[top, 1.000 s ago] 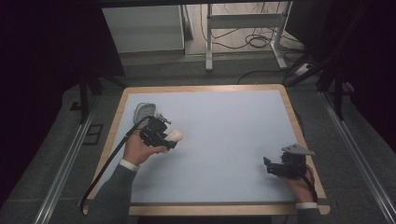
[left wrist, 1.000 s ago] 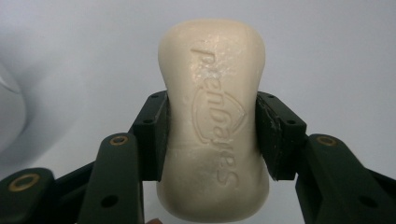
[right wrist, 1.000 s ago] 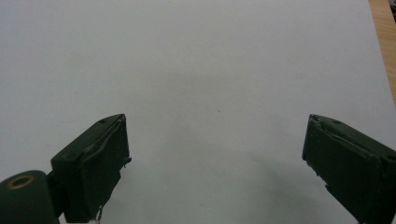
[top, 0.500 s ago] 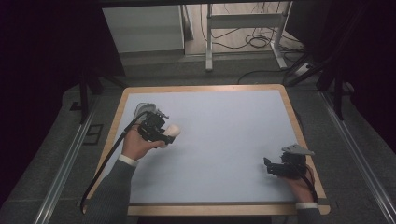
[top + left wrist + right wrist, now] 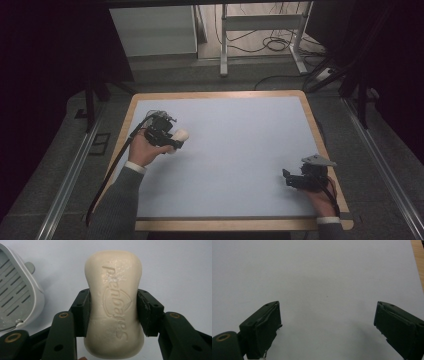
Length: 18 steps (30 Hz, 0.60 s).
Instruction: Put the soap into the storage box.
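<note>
Soap held over the table's left side

A cream bar of soap [image 5: 114, 307] is clamped at its waist by the left gripper [image 5: 172, 141], beside a grey slotted soap dish [image 5: 17, 297]. The right gripper [image 5: 328, 330] is seen spread wide and empty over the pale blue table [image 5: 240, 150], near its right edge.

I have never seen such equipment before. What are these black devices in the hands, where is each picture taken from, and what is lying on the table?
A person sits at a table with a pale blue top and holds a hand-operated two-jaw gripper in each hand. One picture comes from a fixed camera above; the other two come from small cameras riding on the grippers. The left gripper is shut on a cream bar of soap with embossed lettering. Beside it stands a grey slotted soap dish. The right gripper is open and holds nothing, over bare table.
</note>
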Each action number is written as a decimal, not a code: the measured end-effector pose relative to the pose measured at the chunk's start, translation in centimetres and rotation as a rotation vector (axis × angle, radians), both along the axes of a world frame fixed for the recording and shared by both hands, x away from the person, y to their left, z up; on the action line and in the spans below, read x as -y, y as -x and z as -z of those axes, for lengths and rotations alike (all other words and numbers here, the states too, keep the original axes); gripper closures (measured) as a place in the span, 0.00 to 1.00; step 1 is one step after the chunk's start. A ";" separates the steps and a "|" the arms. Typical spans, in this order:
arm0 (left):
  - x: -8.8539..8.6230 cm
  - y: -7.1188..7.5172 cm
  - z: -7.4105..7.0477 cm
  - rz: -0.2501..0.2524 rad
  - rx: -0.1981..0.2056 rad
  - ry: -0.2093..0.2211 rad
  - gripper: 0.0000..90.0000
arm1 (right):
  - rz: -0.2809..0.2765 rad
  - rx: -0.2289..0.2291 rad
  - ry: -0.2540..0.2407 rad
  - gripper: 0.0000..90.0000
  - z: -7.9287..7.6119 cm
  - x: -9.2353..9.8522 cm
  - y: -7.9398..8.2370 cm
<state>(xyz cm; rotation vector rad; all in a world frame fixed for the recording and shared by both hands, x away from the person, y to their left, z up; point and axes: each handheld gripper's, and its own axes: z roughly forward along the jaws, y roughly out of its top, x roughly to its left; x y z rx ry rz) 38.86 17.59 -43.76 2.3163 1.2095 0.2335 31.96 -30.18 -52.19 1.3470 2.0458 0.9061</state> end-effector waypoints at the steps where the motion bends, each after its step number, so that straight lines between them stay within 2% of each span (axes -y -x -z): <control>1: 0.0 0.0 0.0 -0.004 0.003 0.001 0.55 | 0.001 0.001 0.000 0.08 0.0 0.0 0.0; 18: -0.7 -1.4 -0.8 -0.027 0.003 -0.010 0.55 | 0.007 0.013 -0.003 0.08 -0.2 0.1 0.1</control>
